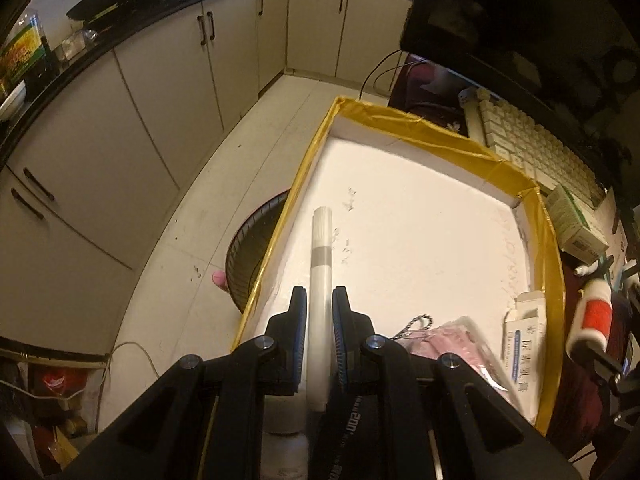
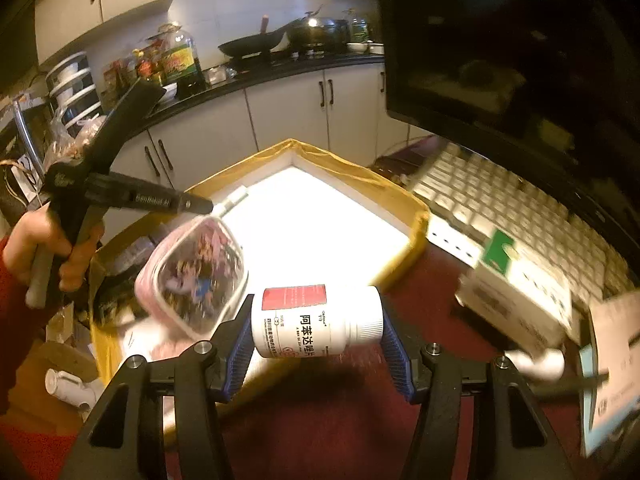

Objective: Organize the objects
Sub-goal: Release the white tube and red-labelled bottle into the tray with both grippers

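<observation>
The left gripper (image 1: 320, 296) was clamped on a slim white plastic marker (image 1: 321, 264), pointing it down into the yellow-rimmed white box (image 1: 440, 130) beneath for deposit; the right gripper (image 2: 316, 324) gripped a white pill bottle (image 2: 316, 322) sideways, box ahead

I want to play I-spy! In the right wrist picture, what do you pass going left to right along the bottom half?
Person's hand → pink clear-lidded container → white pill bottle held in the right gripper → green-and-white box.
</observation>
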The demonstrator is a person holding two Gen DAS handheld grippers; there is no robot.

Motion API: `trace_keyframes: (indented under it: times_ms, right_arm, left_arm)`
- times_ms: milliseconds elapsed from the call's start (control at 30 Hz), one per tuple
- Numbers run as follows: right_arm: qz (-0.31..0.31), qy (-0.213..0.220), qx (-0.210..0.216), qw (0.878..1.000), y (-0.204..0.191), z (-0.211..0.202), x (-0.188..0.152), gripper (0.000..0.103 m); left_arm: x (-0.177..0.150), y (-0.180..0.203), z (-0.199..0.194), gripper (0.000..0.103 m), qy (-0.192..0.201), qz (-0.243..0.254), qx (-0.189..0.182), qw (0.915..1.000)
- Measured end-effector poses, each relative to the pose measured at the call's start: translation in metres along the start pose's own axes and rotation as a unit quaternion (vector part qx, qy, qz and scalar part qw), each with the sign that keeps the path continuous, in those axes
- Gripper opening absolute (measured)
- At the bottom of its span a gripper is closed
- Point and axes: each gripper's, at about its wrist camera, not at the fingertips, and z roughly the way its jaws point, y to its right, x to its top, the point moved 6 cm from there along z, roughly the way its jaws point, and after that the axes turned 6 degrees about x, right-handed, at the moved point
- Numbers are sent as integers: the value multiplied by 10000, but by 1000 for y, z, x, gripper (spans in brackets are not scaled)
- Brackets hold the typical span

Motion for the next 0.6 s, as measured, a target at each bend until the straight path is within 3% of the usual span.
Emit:
trace_keyframes:
  times_ms: [233, 400, 600]
  right_arm:
    - [-397, -335, -18, 9986, -14, 45, 12, 62]
    - [-534, -536, 204, 9969, -26, 65, 6, 62]
    - [-366, -585, 344, 9970, -27, 67, -1, 66]
  left_arm:
    - [-10, -3, 2, 13, -46, -106, -138, 9998]
    - [-13, -2, -12, 13, 68, -144, -256, 9995]
    - [-14, 11, -41, 13, 304, -147, -538, 9980]
